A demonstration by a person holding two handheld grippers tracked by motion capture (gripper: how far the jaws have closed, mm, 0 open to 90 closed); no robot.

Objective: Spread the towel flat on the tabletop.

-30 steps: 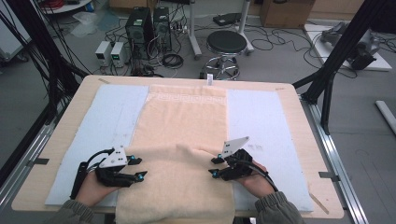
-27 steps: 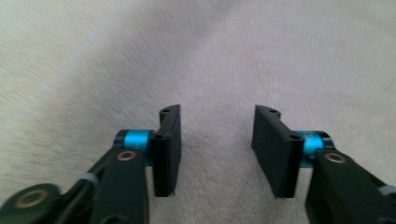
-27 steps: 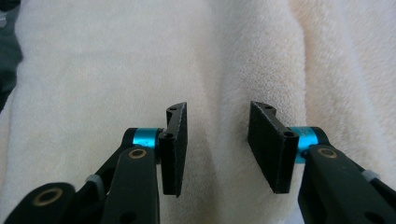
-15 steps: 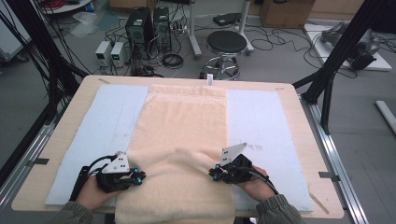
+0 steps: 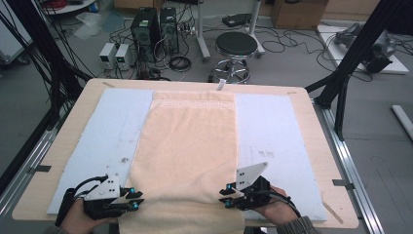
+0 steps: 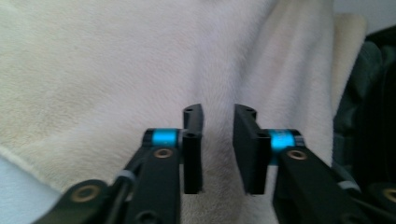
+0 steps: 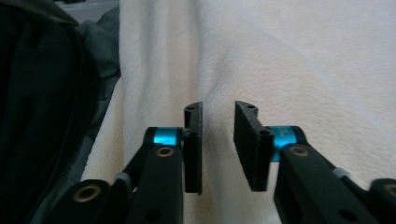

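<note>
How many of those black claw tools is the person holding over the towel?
2. The left gripper is at the towel's near left edge; the right gripper is at its near right edge. Both have a small gap between the jaws.

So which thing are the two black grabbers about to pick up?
Look at the wooden table with a pale blue mat covering most of it. Down the mat's middle lies the towel, its near end hanging over the table's edge. It is the only peach-coloured, fluffy thing there.
</note>
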